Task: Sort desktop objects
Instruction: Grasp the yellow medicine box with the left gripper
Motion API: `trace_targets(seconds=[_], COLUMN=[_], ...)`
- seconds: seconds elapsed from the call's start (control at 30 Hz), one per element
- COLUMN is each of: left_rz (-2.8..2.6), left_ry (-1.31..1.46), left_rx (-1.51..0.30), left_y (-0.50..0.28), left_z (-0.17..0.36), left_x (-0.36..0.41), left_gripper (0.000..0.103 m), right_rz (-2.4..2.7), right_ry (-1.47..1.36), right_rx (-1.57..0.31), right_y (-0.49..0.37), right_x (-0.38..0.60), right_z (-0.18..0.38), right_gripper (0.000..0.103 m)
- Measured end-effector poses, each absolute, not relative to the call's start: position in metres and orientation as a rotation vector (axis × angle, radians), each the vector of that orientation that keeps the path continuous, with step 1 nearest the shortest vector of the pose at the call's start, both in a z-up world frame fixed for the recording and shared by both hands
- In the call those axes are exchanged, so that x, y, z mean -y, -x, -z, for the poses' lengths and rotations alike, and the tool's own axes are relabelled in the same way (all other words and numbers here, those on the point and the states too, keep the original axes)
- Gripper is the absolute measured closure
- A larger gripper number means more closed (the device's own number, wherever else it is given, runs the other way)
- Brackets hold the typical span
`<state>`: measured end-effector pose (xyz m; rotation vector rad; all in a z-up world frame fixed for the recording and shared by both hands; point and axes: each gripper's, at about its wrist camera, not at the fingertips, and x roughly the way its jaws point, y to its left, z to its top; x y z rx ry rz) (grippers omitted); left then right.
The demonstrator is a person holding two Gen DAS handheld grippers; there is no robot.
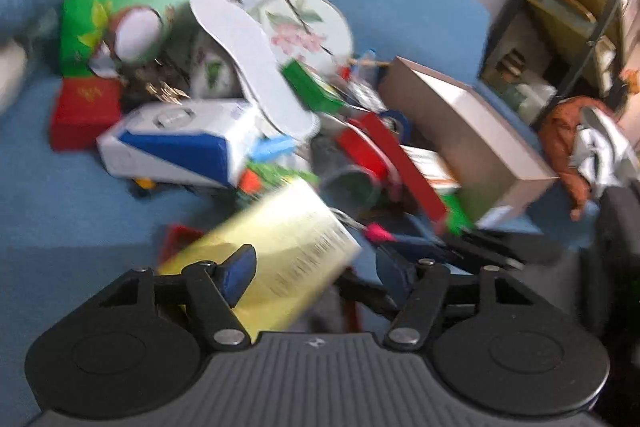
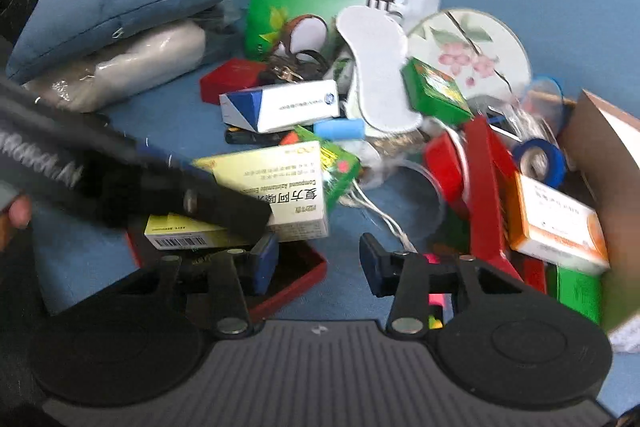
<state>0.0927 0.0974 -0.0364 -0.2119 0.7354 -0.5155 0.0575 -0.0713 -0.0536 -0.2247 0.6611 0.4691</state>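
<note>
A heap of desktop objects lies on a blue surface. In the left wrist view my left gripper [image 1: 316, 267] is open, with a pale yellow medicine box [image 1: 280, 251] between and just ahead of its fingers; the view is blurred. In the right wrist view the same yellow box [image 2: 276, 187] rests on an open red tray [image 2: 296, 271], with the left gripper's black body [image 2: 120, 179] over its left part. My right gripper [image 2: 318, 261] is open and empty above the tray's right corner.
The heap holds a blue-and-white box [image 2: 280, 105], white insole [image 2: 376, 67], green packet [image 2: 304, 11], green box [image 2: 434, 89], round floral fan [image 2: 468, 51], blue tape roll [image 2: 538, 159], red dispenser [image 2: 484, 187] and orange-white box [image 2: 556, 223]. A brown cardboard box [image 1: 464, 131] stands right. A blue cushion [image 2: 112, 7] lies left.
</note>
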Motion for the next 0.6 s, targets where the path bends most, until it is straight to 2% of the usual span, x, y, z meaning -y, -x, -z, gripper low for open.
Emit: trace_targets(seconds=[0.4, 0.47, 0.6], left_rz=[0.553, 0.551, 0.553], left_ry=[0.082, 0.065, 0.12], left_rx=[-0.833, -0.812, -0.845], left_y=[-0.13, -0.129, -0.133], left_z=[0.05, 0.052, 0.051], left_x=[-0.101, -0.101, -0.108], left_gripper=[0.032, 0.029, 0.03], right_rz=[-0.619, -0.614, -0.615], right_ry=[-0.024, -0.069, -0.173], right_rx=[-0.794, -0.823, -0.845], right_y=[-0.058, -0.065, -0.075], right_x=[0.061, 0.061, 0.066], right_z=[0.06, 0.066, 0.071], right_gripper=[0.059, 0.058, 0.053])
